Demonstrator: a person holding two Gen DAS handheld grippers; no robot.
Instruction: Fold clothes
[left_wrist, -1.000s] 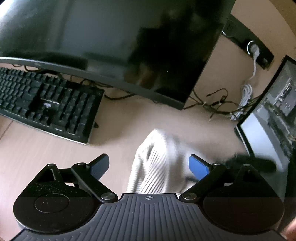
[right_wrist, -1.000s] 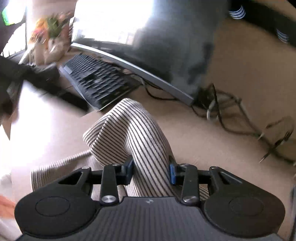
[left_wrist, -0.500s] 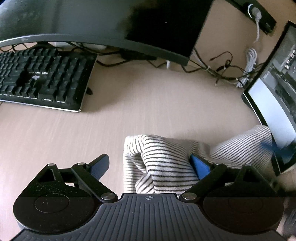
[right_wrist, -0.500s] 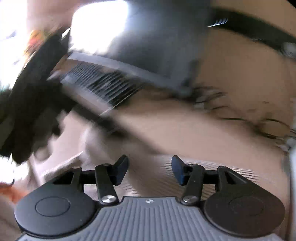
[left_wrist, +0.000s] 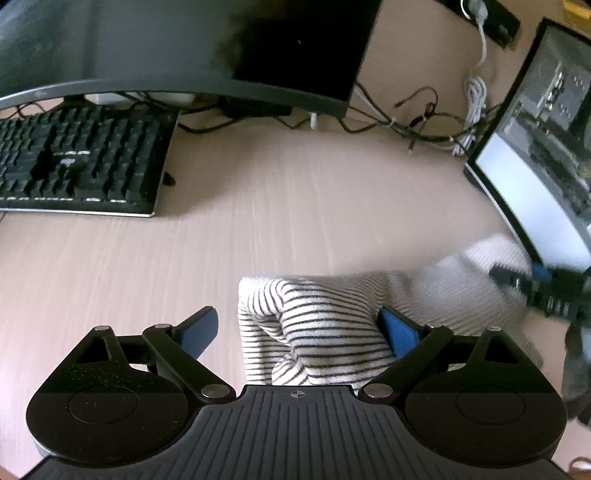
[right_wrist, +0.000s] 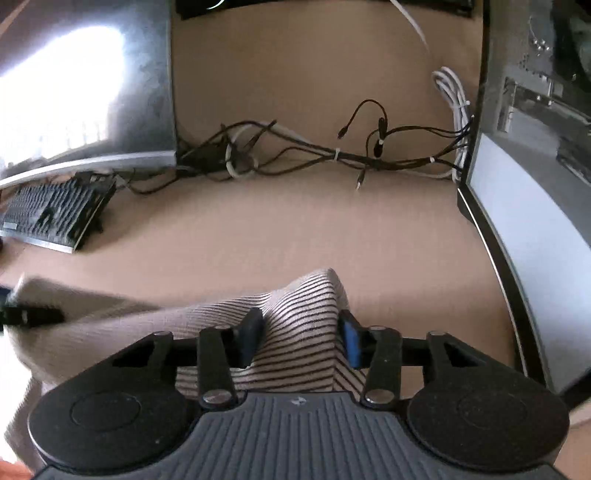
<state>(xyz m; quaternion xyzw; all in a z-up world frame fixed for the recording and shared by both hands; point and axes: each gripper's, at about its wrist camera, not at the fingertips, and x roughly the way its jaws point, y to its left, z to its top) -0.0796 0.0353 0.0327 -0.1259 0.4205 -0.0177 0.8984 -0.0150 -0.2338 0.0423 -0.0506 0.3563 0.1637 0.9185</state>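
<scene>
A white garment with thin black stripes (left_wrist: 325, 325) lies bunched on the beige desk. My left gripper (left_wrist: 297, 328) is wide open above its left end; the cloth lies between the blue pads, touching only the right pad (left_wrist: 397, 332). My right gripper (right_wrist: 301, 338) has its jaws half closed around a raised fold of the same striped garment (right_wrist: 303, 314). The right gripper also shows blurred at the right edge of the left wrist view (left_wrist: 546, 291), at the garment's far end.
A black keyboard (left_wrist: 74, 166) lies at the left under a curved monitor (left_wrist: 177, 48). A second screen (left_wrist: 535, 155) stands at the right. Tangled cables (right_wrist: 314, 155) run along the desk's back edge. Bare desk (left_wrist: 277, 206) lies ahead of the garment.
Both grippers dropped from a raised position toward the desk, laying the striped garment down. The right gripper swung right and now faces the cables. The left jaws stayed wide open.
</scene>
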